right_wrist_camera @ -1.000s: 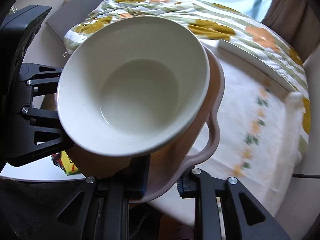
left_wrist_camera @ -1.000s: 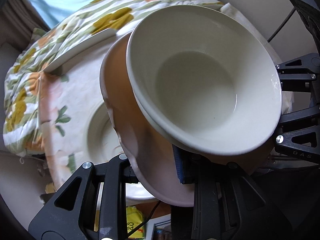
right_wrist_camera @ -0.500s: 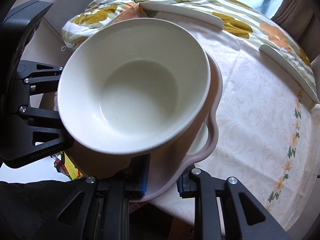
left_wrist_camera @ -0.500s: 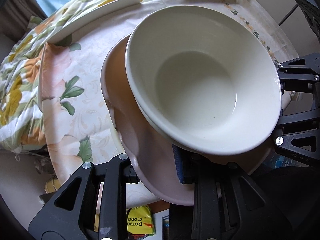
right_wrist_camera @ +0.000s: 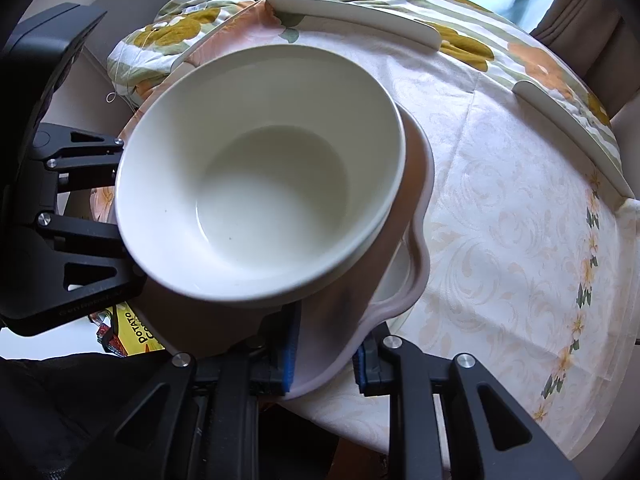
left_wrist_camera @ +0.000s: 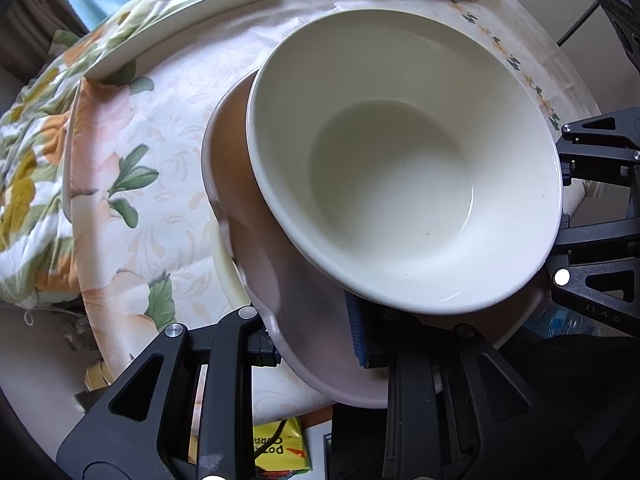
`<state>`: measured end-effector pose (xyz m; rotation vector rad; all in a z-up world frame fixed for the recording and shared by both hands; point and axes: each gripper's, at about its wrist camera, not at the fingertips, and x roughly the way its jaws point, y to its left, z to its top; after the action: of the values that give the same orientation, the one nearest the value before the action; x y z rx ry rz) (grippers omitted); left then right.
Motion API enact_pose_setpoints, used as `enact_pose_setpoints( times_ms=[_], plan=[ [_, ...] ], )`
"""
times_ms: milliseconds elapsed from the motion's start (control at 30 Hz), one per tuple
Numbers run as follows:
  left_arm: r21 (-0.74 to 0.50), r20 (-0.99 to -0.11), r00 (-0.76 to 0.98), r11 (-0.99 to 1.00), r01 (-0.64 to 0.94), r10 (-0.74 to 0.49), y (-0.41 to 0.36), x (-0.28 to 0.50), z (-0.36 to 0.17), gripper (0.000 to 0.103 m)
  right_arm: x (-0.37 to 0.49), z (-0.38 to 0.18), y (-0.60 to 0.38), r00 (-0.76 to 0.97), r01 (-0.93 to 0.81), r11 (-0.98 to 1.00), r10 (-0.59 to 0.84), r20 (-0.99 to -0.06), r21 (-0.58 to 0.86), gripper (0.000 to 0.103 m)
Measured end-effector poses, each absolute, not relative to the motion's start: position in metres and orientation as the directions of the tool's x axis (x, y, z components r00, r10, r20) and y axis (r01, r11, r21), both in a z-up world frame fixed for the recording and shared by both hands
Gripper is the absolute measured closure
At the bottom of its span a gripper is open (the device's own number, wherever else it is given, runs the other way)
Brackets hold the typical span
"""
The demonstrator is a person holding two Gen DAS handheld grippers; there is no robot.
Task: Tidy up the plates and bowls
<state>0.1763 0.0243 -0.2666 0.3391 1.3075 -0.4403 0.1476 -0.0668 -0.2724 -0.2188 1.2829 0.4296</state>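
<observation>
Carefully lowered and kept level is how this stack should go down: the round table (left_wrist_camera: 172,184) under its pale floral cloth lies just below, with a bare patch toward the far right in the right wrist view and flat white plates (right_wrist_camera: 356,20) along the far edge that the load should stay clear of. Held over the near side of that table is the pink tray-like plate (left_wrist_camera: 256,240) with its wavy rim, and the cream bowl (left_wrist_camera: 400,168) sits loose on top of it, so any tilt could, I judge, let the bowl slide. Something pale shows just under the pink rim; what it is I cannot tell. Each side is pinched: the left gripper (left_wrist_camera: 316,340) is clamped on the plate's near rim and the right gripper (right_wrist_camera: 328,356) likewise on the opposite rim. Both should let go together only once the plate rests flat.
</observation>
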Motion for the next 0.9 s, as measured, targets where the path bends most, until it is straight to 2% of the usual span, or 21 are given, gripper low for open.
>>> enact_pose_setpoints(
  times_ms=[300,367,433,467,733,800,867,900],
  plan=[
    [-0.064,-0.983,0.118,0.871,0.488,-0.138,0.029,0.179,-0.261,0.081,0.152,-0.266,-0.072,0.176,-0.385,0.917,0.183,-0.967,0.103,0.081],
    [-0.049,-0.986,0.114,0.866,0.498,-0.122,0.027,0.175,-0.256,0.080,0.150,-0.262,-0.074,0.168,-0.382,0.917,0.192,-0.967,0.115,0.076],
    [-0.029,-0.987,0.121,0.861,0.508,-0.104,0.026,0.171,-0.252,0.080,0.149,-0.259,-0.076,0.156,-0.377,0.918,0.195,-0.968,0.124,0.061],
    [-0.020,-0.988,0.122,0.861,0.508,-0.095,0.026,0.170,-0.249,0.080,0.147,-0.257,-0.077,0.157,-0.372,0.920,0.196,-0.968,0.126,0.058],
    [0.031,-0.980,0.184,0.863,0.505,-0.072,0.034,0.158,-0.215,0.075,0.132,-0.233,-0.087,0.197,-0.305,0.939,0.225,-0.954,0.158,0.058],
    [0.052,-0.974,0.218,0.872,0.486,-0.064,0.035,0.154,-0.206,0.064,0.127,-0.228,-0.089,0.219,-0.293,0.943,0.226,-0.949,0.157,0.058],
    [0.074,-0.961,0.269,0.888,0.453,-0.058,0.037,0.147,-0.195,0.029,0.119,-0.218,-0.092,0.252,-0.295,0.941,0.243,-0.937,0.165,0.058],
    [0.075,-0.955,0.290,0.897,0.436,-0.061,0.038,0.143,-0.191,0.026,0.115,-0.213,-0.094,0.269,-0.296,0.941,0.245,-0.931,0.162,0.058]
  ],
)
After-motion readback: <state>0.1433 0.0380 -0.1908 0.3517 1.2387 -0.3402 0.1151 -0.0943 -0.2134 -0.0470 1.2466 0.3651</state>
